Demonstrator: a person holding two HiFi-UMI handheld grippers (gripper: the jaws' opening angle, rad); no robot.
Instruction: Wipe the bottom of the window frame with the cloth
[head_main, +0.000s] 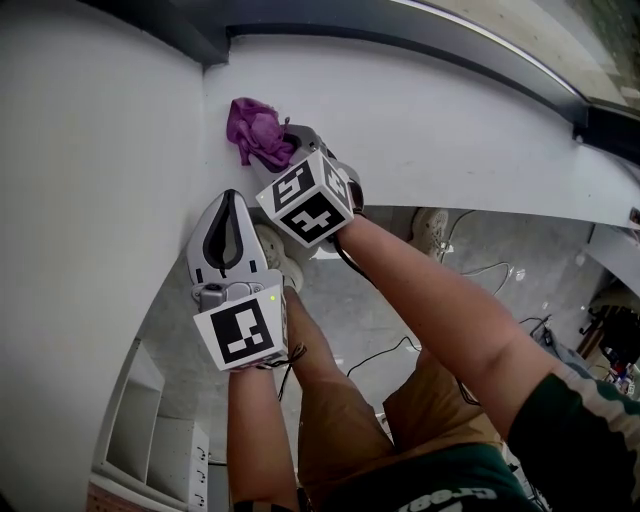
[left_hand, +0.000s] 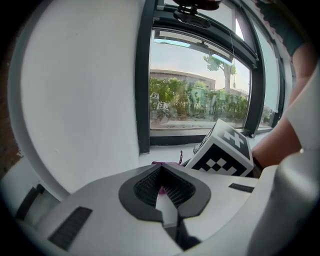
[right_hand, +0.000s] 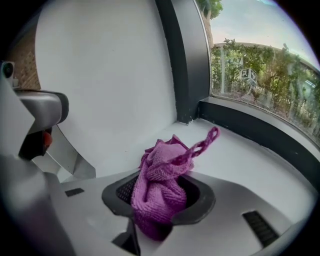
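White wall (head_main: 90, 150) meets a white sill (head_main: 450, 120) at the left end of a window, with the dark bottom rail of the window frame (head_main: 330, 40) running along the sill's far edge and a dark upright post (right_hand: 187, 60) standing in the corner. The right claw (head_main: 288, 140) is pinching the purple cloth (head_main: 256, 130), which is bunched into a wad between its jaws with 1 loose tail pointing toward the glass; the wad sits over the sill just short of the corner, and whether it touches the sill cannot be told. The left claw (head_main: 232, 200) is pressed together with nothing in it, and hangs beside the right one, near the sill's front edge and close to the wall. Judged step: the start of the wipe, with the cloth brought to the left end of the stroke. The next move calls for pressing the wad down against the foot of the rail and drawing it rightward along it. Wall and post block any travel to the left and the rail bounds the far side, while to the right the sill lies bare along its visible length, leaving open room for the stroke.
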